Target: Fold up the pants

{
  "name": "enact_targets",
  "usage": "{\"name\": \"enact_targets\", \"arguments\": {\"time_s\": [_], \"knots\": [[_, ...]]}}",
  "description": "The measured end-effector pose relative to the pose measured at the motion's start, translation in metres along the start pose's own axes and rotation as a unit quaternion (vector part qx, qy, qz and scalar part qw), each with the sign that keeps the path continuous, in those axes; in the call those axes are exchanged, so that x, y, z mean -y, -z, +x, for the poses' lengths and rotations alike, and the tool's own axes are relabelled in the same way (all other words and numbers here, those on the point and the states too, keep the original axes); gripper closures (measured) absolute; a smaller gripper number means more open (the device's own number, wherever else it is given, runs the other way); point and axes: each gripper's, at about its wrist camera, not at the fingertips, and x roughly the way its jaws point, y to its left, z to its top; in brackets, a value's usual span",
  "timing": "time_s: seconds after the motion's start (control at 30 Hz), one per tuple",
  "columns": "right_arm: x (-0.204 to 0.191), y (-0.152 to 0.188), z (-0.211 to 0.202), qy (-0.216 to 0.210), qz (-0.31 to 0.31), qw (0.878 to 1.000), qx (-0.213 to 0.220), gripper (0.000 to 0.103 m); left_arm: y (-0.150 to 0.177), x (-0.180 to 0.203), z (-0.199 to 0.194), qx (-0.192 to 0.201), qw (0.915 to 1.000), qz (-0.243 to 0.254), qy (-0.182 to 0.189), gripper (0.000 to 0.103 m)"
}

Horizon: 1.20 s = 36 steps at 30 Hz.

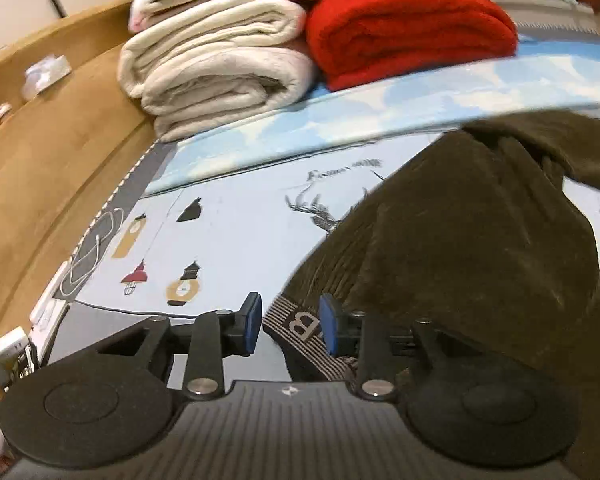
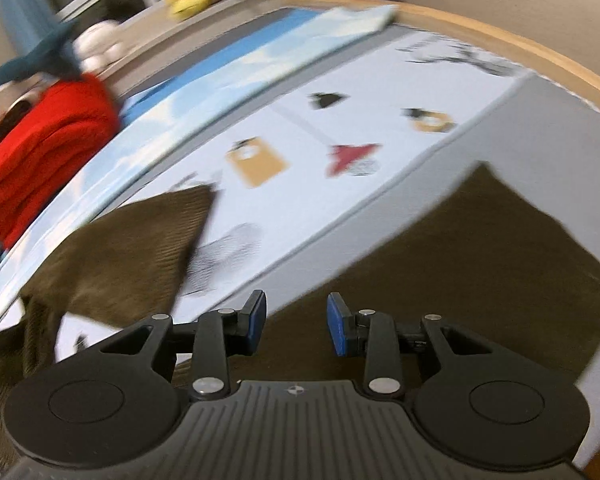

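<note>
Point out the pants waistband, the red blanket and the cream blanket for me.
pants waistband (image 1: 296, 326), left wrist view, on the striped elastic band by the letter B.
red blanket (image 1: 408, 28), left wrist view, on its folded top face.
cream blanket (image 1: 216, 68), left wrist view, on its rolled front folds.

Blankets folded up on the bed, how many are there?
2: a white blanket by the wooden bed edge, and a red blanket right beside it. More may hide behind them.

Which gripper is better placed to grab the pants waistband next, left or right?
Left, probably. The left gripper is open with the striped waistband lying right between its pads. The right gripper, also open, hovers over plain fabric of the pants; no waistband shows there.
</note>
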Motion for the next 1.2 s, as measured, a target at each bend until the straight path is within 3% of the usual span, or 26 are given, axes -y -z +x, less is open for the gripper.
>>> {"name": "enact_targets", "arguments": {"time_s": [0.1, 0.23, 0.43, 0.57, 0.73, 0.83, 0.9, 0.93, 0.97, 1.07, 1.1, 1.2], "knots": [[-0.029, 0.002, 0.013, -0.020, -0.033, 0.999, -0.008, 0.067, -0.012, 0.019, -0.006, 0.025, 0.9991, 0.021, 0.029, 0.068], [-0.062, 0.007, 0.039, -0.050, -0.046, 0.997, -0.041, 0.065, -0.022, 0.044, 0.003, 0.002, 0.9957, 0.000, 0.093, 0.068], [-0.090, 0.016, 0.085, -0.087, 0.006, 0.990, -0.110, 0.060, -0.042, 0.099, 0.000, -0.014, 0.9823, -0.036, 0.184, 0.068], [-0.106, 0.022, 0.116, -0.096, 0.040, 0.985, -0.137, 0.056, -0.059, 0.142, 0.001, -0.019, 0.9684, -0.049, 0.244, 0.068], [-0.111, 0.028, 0.156, -0.090, 0.089, 0.977, -0.174, 0.054, -0.077, 0.197, 0.020, -0.024, 0.9571, -0.032, 0.287, 0.068], [-0.121, 0.022, 0.165, -0.097, 0.077, 0.978, -0.167, 0.054, -0.083, 0.227, 0.036, -0.031, 0.9578, -0.009, 0.286, 0.058], [-0.129, 0.018, 0.168, -0.103, 0.060, 0.980, -0.161, 0.065, -0.085, 0.244, 0.046, -0.033, 0.9609, 0.009, 0.275, 0.055], [-0.132, 0.016, 0.169, -0.104, 0.055, 0.980, -0.160, 0.074, -0.085, 0.250, 0.052, -0.037, 0.9695, 0.020, 0.242, 0.054], [-0.133, 0.015, 0.169, -0.105, 0.053, 0.980, -0.159, 0.078, -0.085, 0.256, 0.058, -0.038, 0.9714, 0.030, 0.232, 0.054], [-0.136, 0.004, 0.164, -0.116, 0.057, 0.981, -0.143, 0.086, -0.085, 0.264, 0.076, -0.046, 0.9754, 0.050, 0.210, 0.054], [-0.136, -0.003, 0.159, -0.128, 0.062, 0.981, -0.132, 0.086, -0.083, 0.266, 0.081, -0.047, 0.9760, 0.060, 0.204, 0.055], [-0.132, -0.035, 0.133, -0.179, 0.083, 0.977, -0.085, 0.088, -0.079, 0.265, 0.094, -0.058, 0.9776, 0.100, 0.176, 0.078]]}}
